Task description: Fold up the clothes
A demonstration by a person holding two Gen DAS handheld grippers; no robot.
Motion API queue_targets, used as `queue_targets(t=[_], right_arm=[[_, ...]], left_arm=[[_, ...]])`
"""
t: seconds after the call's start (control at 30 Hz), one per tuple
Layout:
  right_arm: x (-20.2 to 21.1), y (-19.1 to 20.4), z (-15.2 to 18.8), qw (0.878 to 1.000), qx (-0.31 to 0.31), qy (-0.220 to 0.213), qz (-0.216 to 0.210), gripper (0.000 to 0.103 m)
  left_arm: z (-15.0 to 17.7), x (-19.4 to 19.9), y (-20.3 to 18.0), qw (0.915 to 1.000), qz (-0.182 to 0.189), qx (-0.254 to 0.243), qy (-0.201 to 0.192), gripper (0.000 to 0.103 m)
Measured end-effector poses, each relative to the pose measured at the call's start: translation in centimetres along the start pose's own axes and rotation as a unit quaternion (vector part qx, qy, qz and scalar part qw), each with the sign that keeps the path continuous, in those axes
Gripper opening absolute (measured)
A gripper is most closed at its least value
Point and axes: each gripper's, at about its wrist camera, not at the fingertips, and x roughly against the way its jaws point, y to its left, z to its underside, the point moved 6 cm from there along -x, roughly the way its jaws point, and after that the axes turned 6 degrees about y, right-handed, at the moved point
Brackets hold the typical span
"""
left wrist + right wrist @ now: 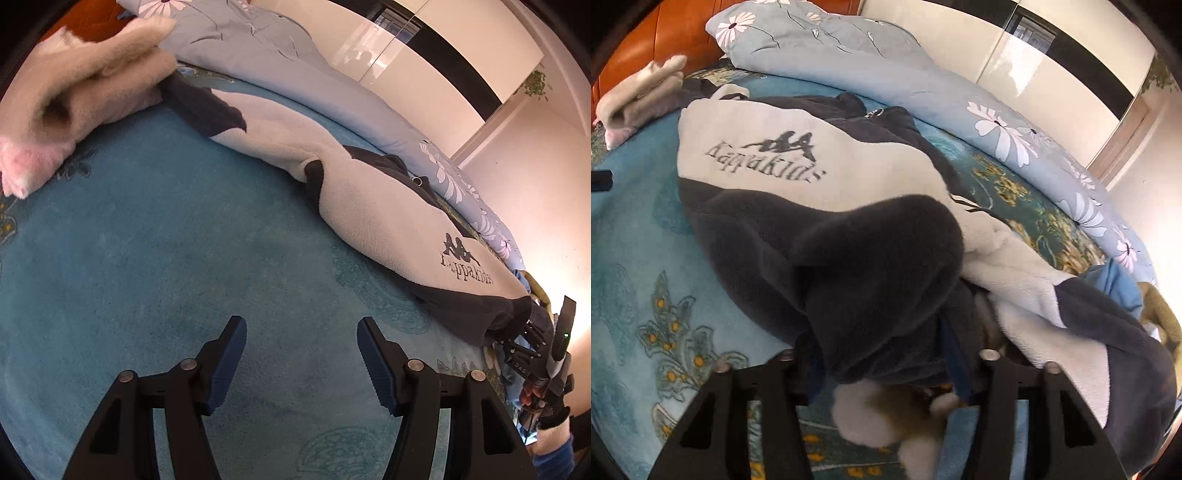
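A cream and dark fleece jacket [369,206] with a stitched logo lies stretched across the teal bedspread [155,258], and everything else sits around it. The left gripper [299,363] hovers over bare bedspread on the near side of the jacket, its blue-padded fingers [231,365] spread wide with nothing between them. The right gripper [882,373] is at the jacket's dark hem, where a thick bunch of dark fleece fills the gap between its fingers, so it is pinching the jacket. In the left wrist view the right gripper [532,339] shows at the jacket's far right end. Beyond the jacket's other end rests a folded beige and pink garment [74,92]. Behind the jacket runs a blue floral quilt [886,74], and an orange headboard [676,33] stands past that.
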Motion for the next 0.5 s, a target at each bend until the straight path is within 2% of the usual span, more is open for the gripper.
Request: queue_targets(t=[0.1, 0.2, 0.27, 0.33, 0.4, 0.43, 0.5], right_arm=[[0.1, 0.9, -0.4, 1.0, 0.006, 0.011, -0.022, 0.027], [0.1, 1.8, -0.9, 0.999, 0.013, 0.021, -0.044, 0.02], [2.3, 2.9, -2.3, 0.993, -0.012, 0.005, -0.121, 0.019], [4.9, 3.1, -4.5, 0.975, -0.053, -0.028, -0.213, 0.018], [7.0, 1.4, -7.4, 0.955, -0.101, -0.071, -0.27, 0.017], [8.1, 0.4, -8.9, 0.943, -0.125, -0.093, -0.295, 0.017], [9.7, -2.9, -11.5, 0.93, -0.157, -0.145, -0.298, 0.016]], left_arm=[[-0.1, -0.5, 0.5, 0.9999, 0.0, 0.003, 0.01, 0.066], [-0.8, -0.2, 0.2, 1.0, 0.002, -0.004, 0.0, 0.066], [-1.2, -0.1, 0.1, 1.0, 0.008, -0.001, -0.005, 0.066], [-1.4, 0.0, 0.1, 0.9999, 0.015, 0.005, -0.005, 0.066], [-1.5, 0.3, -0.1, 0.9998, 0.018, 0.006, -0.006, 0.066], [-1.5, 0.6, -0.2, 0.9998, 0.019, 0.004, -0.009, 0.066], [-1.8, 1.1, -0.5, 0.9996, 0.02, -0.003, -0.017, 0.066]])
